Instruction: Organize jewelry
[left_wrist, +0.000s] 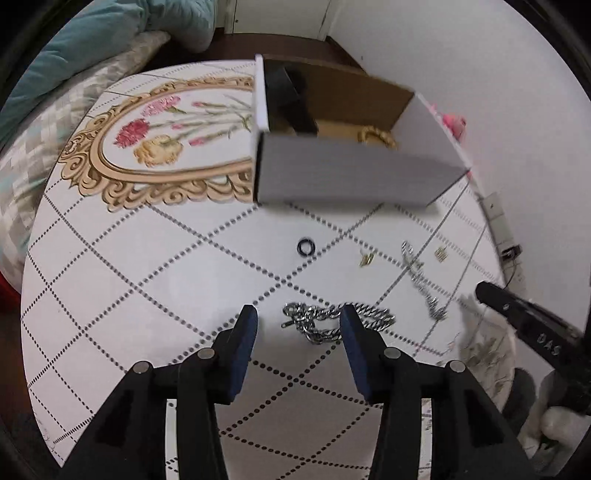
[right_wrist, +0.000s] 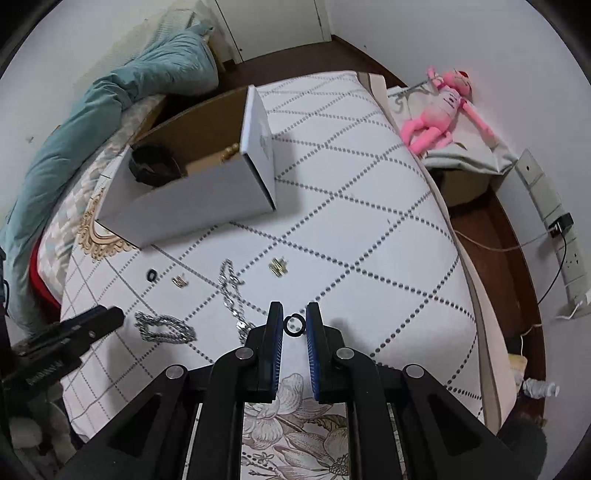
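Box (right_wrist: 192, 192) on bed (right_wrist: 369, 221), upper left of right wrist frame; band (right_wrist: 153, 170) inside it. Below box, row: small ring (right_wrist: 151, 275), clip (right_wrist: 180, 281), thin chain (right_wrist: 232, 291), second clip (right_wrist: 277, 266). Thick chain (right_wrist: 164, 328) lower left. Ring (right_wrist: 294, 325) between right claw (right_wrist: 294, 334) fingers, bottom centre. Plush toy (right_wrist: 439, 110) upper right, off bed.

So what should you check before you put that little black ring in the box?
1. Ring between the right gripper fingers: ok.
2. Grip tight on the ring: cannot tell; small gaps show beside it.
3. Box open on top: ok.
4. Room inside the box: ok; a black band and gold beads fill only part.
5. Left gripper out of the way: ok; open over the thick chain.
6. Other ring left on the table: ok.
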